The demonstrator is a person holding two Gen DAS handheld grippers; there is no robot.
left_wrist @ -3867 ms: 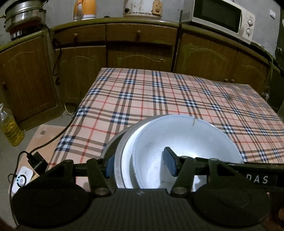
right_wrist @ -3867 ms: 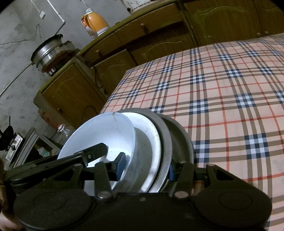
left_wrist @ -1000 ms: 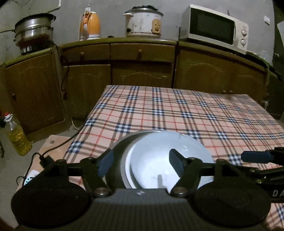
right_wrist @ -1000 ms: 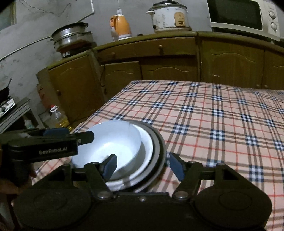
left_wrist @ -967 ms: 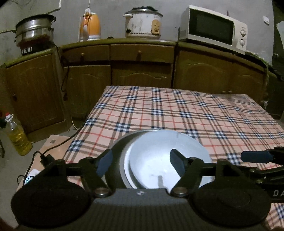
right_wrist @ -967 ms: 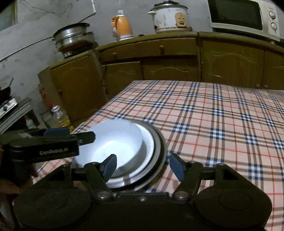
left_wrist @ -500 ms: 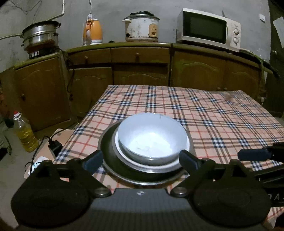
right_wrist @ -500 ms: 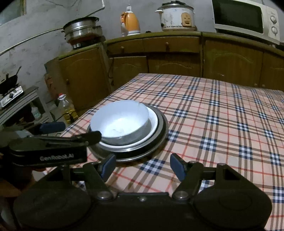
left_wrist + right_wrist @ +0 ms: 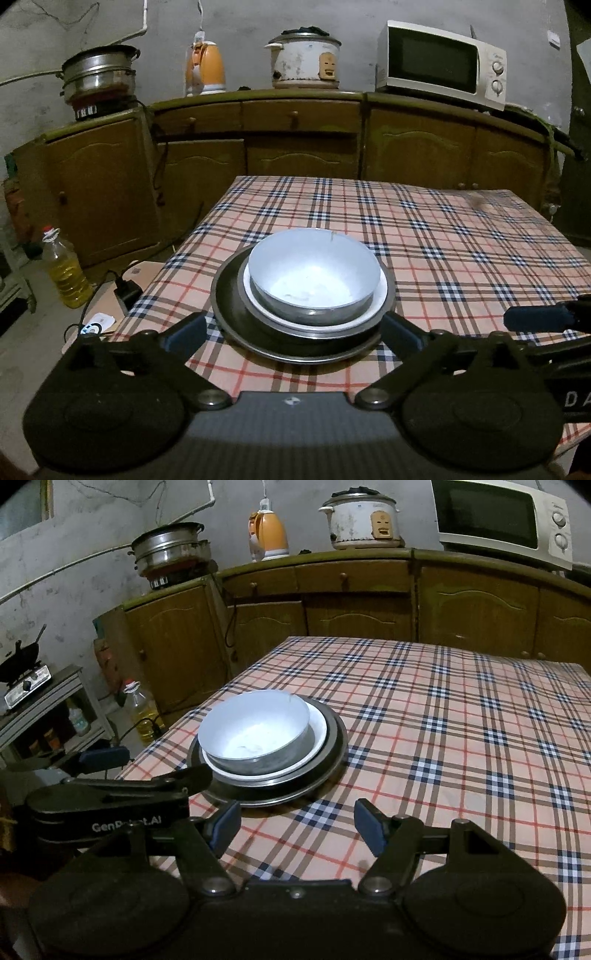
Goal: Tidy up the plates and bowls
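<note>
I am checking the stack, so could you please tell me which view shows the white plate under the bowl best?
The right wrist view: the white plate shows a broad side band. The left wrist view shows only a thin rim around the bowl.

**Stacked dishes near the surface's corner**

A pale bowl (image 9: 314,275) sits upright in a white plate (image 9: 380,295), itself nested in a wider dark metal plate (image 9: 229,314) — all concentric, resting on the plaid-covered surface (image 9: 461,251).
</note>
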